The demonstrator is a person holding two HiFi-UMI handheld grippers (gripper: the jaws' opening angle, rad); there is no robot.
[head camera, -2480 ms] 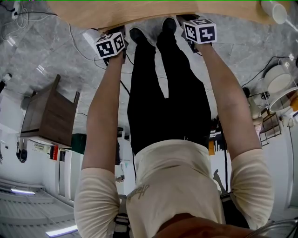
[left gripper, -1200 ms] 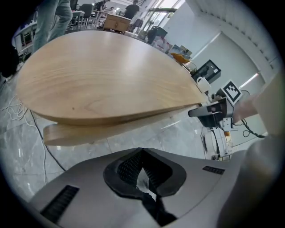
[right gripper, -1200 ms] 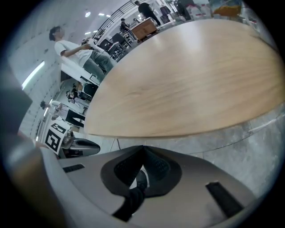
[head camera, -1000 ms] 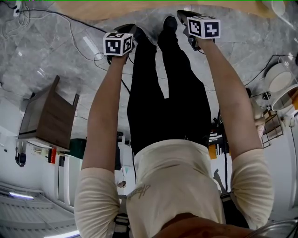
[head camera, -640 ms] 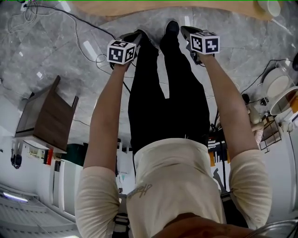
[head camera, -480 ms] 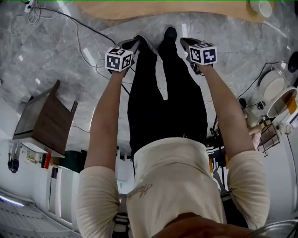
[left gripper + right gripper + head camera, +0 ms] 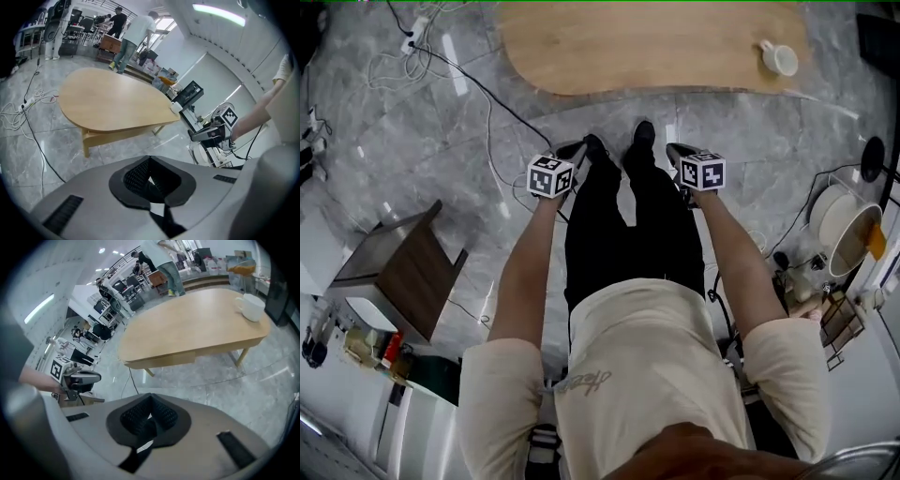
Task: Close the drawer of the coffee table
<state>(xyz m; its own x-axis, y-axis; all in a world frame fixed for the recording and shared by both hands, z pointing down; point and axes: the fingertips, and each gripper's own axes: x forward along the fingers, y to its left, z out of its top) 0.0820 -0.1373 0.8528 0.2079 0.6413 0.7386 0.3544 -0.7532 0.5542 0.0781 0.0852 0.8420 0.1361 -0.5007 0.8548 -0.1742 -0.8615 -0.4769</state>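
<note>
The light wooden oval coffee table [image 7: 647, 47] stands on the grey marble floor [image 7: 412, 141], well apart from both grippers. Its drawer [image 7: 161, 360] looks flush under the top's near edge. A white mug [image 7: 780, 58] stands near the table's right end. The left gripper [image 7: 150, 180] and right gripper [image 7: 149, 420] each have jaws pressed together on nothing; the 2 hang over the floor.

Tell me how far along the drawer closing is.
Done, it seems: the drawer front sits flush under the coffee table top, with no gap showing. In hand: nothing. The left hand-held gripper and right hand-held gripper are both shut and empty, held over the floor, apart from the table. Left: probably nothing, though the table's far side is out of view.
</note>
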